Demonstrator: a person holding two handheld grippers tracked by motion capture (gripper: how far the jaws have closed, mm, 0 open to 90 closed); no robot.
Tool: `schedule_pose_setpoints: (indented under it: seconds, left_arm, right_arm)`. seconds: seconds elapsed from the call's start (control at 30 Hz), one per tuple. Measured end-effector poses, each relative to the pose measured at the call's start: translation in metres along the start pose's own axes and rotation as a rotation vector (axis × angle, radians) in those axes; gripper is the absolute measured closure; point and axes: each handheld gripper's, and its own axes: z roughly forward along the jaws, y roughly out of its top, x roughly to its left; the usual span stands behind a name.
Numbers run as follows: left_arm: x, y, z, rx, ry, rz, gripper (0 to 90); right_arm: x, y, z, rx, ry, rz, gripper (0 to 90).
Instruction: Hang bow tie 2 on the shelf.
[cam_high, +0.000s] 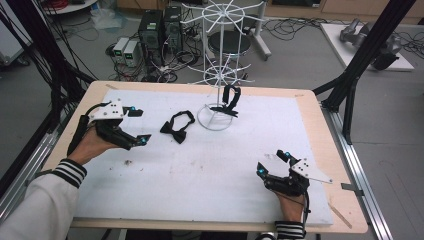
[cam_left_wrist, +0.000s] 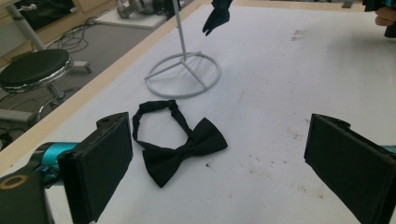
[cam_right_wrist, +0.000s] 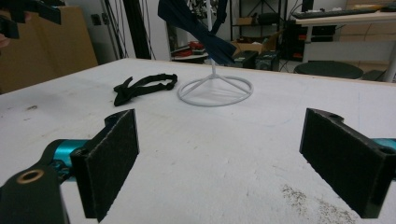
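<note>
Left gripper (cam_high: 135, 126) sits w/ jaws spread wide, nothing between them, at the table's left side. Bow tie (cam_high: 177, 126) lies flat on the white mat (cam_high: 200, 185), just ahead of that gripper and toward the wire stand (cam_high: 218, 70). In the left gripper view the bow tie (cam_left_wrist: 180, 142) sits between the two pads, slightly nearer the left pad (cam_left_wrist: 100, 163); the bow end faces the gripper and the strap loop trails toward the stand base (cam_left_wrist: 183, 74). Long axis runs approx. diagonal across the jaw line.

Right gripper (cam_high: 272, 163) is also spread and empty, well apart at the near right. A second bow tie (cam_high: 229, 102) hangs on the stand.

Judgement: left side is nearer; short fwd reach req'd.
</note>
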Motion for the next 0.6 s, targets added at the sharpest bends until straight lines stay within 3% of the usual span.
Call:
schedule_pose_setpoints:
  seconds: [0.13, 0.33, 0.43, 0.6]
  left_arm:
    - [0.002, 0.004, 0.013, 0.065, -0.027, 0.043, 8.2]
    - [0.013, 0.01, 0.031, 0.113, -0.103, 0.053, 8.3]
    - [0.018, 0.013, 0.039, 0.177, -0.109, 0.083, 8.3]
    - [0.023, 0.013, 0.047, 0.206, -0.113, 0.106, 8.3]
  right_arm:
    - [-0.001, -0.001, 0.0, 0.002, -0.003, 0.006, 11.1]
    - [-0.001, -0.004, 0.001, 0.005, -0.007, 0.003, 11.1]
    - [-0.002, -0.007, 0.002, 0.015, -0.01, 0.002, 11.1]
    - [-0.001, -0.008, 0.003, 0.015, -0.01, -0.005, 11.1]
